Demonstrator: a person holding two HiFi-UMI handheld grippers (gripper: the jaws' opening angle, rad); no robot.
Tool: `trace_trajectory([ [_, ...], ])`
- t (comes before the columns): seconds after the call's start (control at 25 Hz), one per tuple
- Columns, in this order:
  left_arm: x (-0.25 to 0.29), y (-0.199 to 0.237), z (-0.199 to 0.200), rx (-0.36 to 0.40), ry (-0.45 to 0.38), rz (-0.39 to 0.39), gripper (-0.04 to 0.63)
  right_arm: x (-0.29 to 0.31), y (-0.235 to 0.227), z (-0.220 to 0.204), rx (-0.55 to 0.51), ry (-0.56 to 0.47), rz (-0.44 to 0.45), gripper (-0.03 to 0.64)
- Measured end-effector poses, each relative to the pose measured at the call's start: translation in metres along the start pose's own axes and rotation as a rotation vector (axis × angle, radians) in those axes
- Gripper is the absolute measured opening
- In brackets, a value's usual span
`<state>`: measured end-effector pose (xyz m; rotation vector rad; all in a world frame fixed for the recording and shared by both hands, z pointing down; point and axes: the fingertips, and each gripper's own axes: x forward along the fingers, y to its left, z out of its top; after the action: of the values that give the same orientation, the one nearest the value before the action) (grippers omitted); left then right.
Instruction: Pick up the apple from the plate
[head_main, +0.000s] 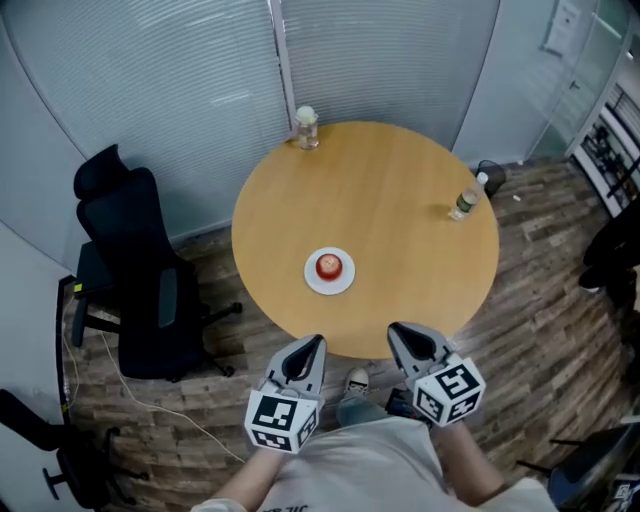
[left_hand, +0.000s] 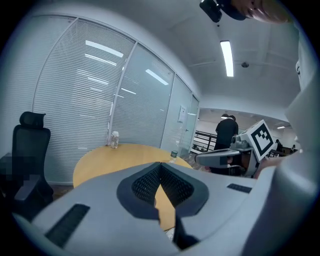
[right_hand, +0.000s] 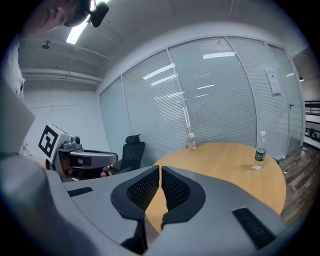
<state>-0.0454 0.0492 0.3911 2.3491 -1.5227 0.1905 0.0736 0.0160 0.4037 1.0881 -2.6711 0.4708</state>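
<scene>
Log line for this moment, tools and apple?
left tool shut, empty | right tool shut, empty | red apple untouched on white plate, round wooden table

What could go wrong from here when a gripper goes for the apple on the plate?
1. The left gripper and the right gripper both have their jaws together; unless the reaching one opens first, it may knock the apple off the plate.
2. The apple is round, so an off-centre grip could roll it or slide the plate on the table.

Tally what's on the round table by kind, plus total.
Apple: 1
Plate: 1
Green-label bottle: 1
Clear container: 1
Total: 4
</scene>
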Motion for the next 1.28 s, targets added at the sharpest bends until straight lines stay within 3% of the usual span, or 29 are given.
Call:
trace_trajectory([
  [0.24,0.048,0.002,0.030,0.010,-0.031,0.024,0.003,0.020,-0.041,0.022,-0.021,0.004,0.031,0.035],
  [0.56,0.073,0.023,0.031,-0.015,0.004,0.030,0.003,0.042,-0.063,0.022,0.012,0.026,0.025,0.035],
  [1.28,0.115,0.067,0.002,0.004,0.116,-0.021,0.003,0.078,-0.077,0.013,0.081,0.066,-0.049,0.035],
])
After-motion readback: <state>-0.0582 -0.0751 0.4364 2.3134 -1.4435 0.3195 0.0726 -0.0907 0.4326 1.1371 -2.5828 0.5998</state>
